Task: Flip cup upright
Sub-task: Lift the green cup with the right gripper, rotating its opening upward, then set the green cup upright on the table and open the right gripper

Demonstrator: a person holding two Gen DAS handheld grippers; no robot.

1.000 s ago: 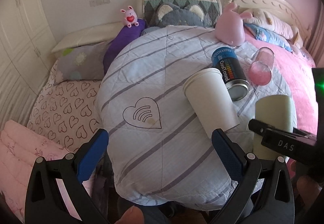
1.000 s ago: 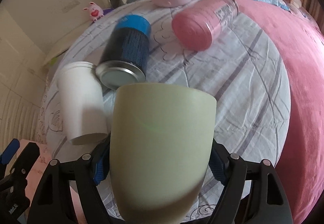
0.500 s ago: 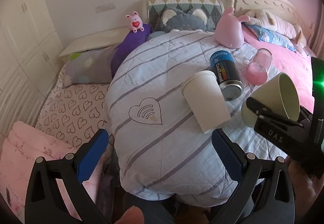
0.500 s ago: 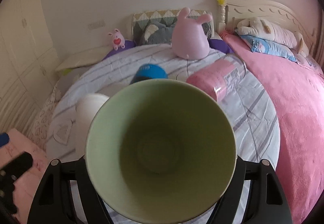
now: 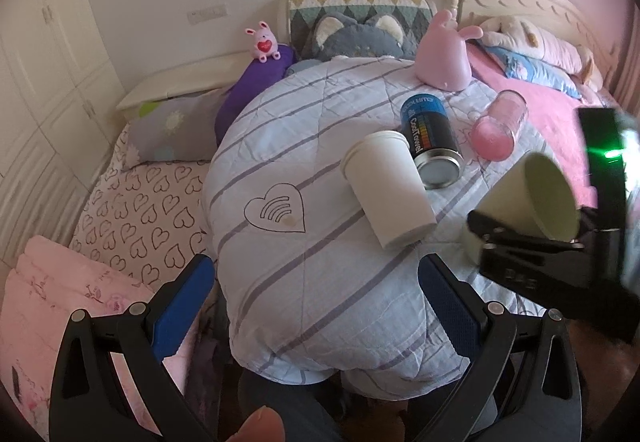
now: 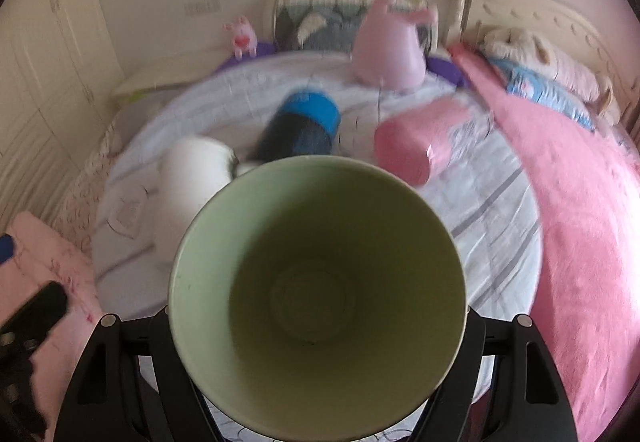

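My right gripper [image 6: 316, 354] is shut on a pale green cup [image 6: 316, 294] and holds it in the air, tilted, its open mouth toward the camera. In the left wrist view the same cup [image 5: 532, 198] hangs at the right, mouth turned up and to the right, above the striped quilt [image 5: 320, 254]. My left gripper [image 5: 316, 294] is open and empty over the quilt's near edge. A white paper cup [image 5: 386, 182] lies on its side on the quilt.
A dark blue can [image 5: 432, 138] and a clear jar with pink contents [image 5: 498, 124] lie on their sides beyond the white cup. A pink plush [image 5: 442, 54], pillows and a headboard stand at the back. A pink blanket [image 6: 576, 202] covers the right.
The right gripper has lifted the green cup off the quilt and turned it from mouth-down to mouth toward the camera. The left gripper has drawn back a little.
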